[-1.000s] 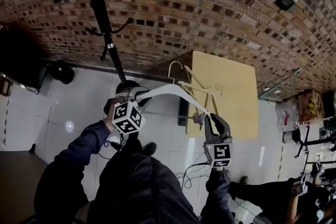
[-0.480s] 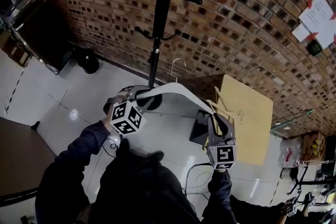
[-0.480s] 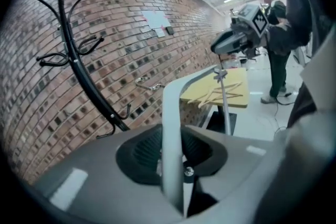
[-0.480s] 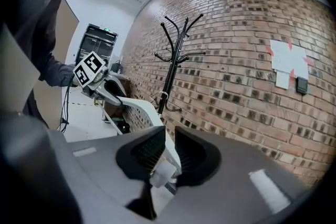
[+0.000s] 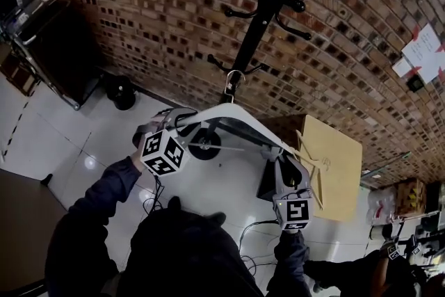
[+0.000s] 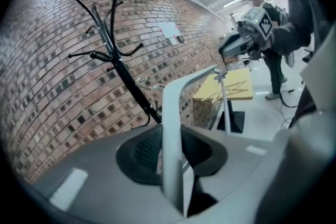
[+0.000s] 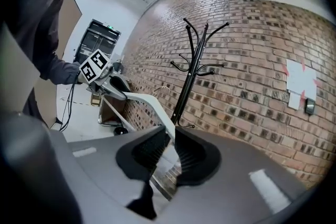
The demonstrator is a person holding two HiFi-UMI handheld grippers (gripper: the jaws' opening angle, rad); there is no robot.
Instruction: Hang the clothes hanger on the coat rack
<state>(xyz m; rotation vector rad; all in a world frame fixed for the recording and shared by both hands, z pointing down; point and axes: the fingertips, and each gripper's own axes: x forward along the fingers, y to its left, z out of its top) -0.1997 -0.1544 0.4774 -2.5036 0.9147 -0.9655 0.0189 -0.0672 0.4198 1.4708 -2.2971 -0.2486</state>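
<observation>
A white clothes hanger [image 5: 233, 116] with a metal hook [image 5: 231, 83] is held level between both grippers. My left gripper [image 5: 178, 119] is shut on the hanger's left end [image 6: 172, 128]. My right gripper [image 5: 286, 165] is shut on its right end [image 7: 157, 112]. The black coat rack [image 5: 268, 7] stands against the brick wall right behind the hook, its curved arms [image 5: 240, 12] spreading above. In the left gripper view the coat rack [image 6: 116, 55] rises to the left; in the right gripper view the coat rack [image 7: 190, 63] stands just beyond the hanger.
A yellow-topped small table [image 5: 334, 156] with other hangers [image 5: 313, 162] on it stands to the right. A dark cabinet [image 5: 52, 45] sits at the left by the wall. Another person [image 6: 273, 34] stands far right. Cables [image 5: 257, 247] lie on the floor.
The hanger has been carried closer to the coat rack and raised; its hook now lies in front of the pole. Both grippers keep their hold.
</observation>
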